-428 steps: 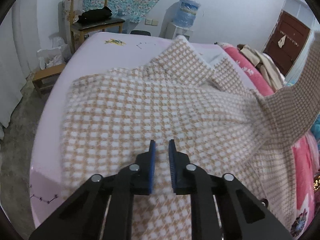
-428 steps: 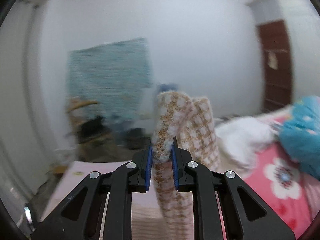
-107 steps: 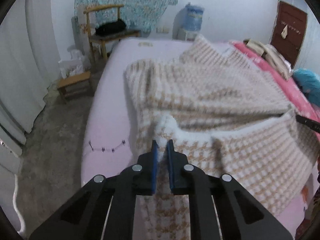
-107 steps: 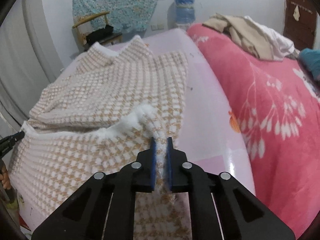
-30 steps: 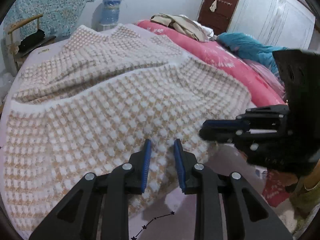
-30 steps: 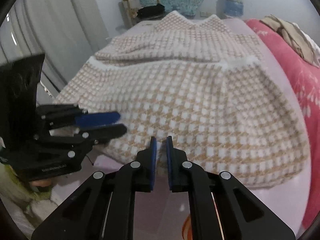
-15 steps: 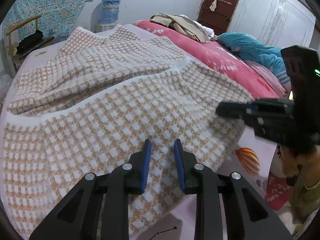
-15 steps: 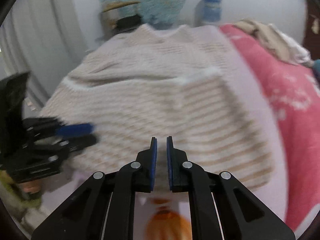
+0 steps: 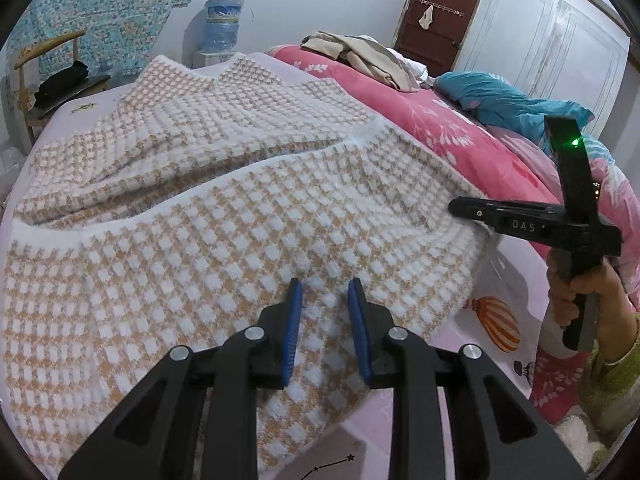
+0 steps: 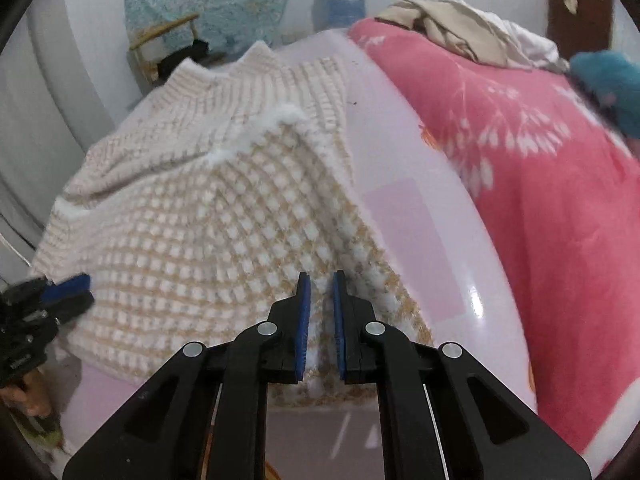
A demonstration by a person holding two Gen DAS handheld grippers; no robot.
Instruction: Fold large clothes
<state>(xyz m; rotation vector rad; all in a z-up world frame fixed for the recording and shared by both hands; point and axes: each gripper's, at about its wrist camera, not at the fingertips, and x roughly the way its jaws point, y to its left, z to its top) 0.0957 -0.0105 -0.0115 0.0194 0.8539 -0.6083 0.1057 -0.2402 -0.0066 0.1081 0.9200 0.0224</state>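
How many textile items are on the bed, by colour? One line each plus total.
Tan-and-white checked: 1, the sweater
Pink floral: 1, the blanket
Beige and white: 1, the pile of clothes; pieces in it cannot be told apart
Teal: 1, the bundle
Lilac: 1, the bedsheet underneath
Total: 5

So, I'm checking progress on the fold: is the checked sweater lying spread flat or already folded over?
Folded over once: the checked sweater's white fuzzy hem lies across its middle, over the upper part.
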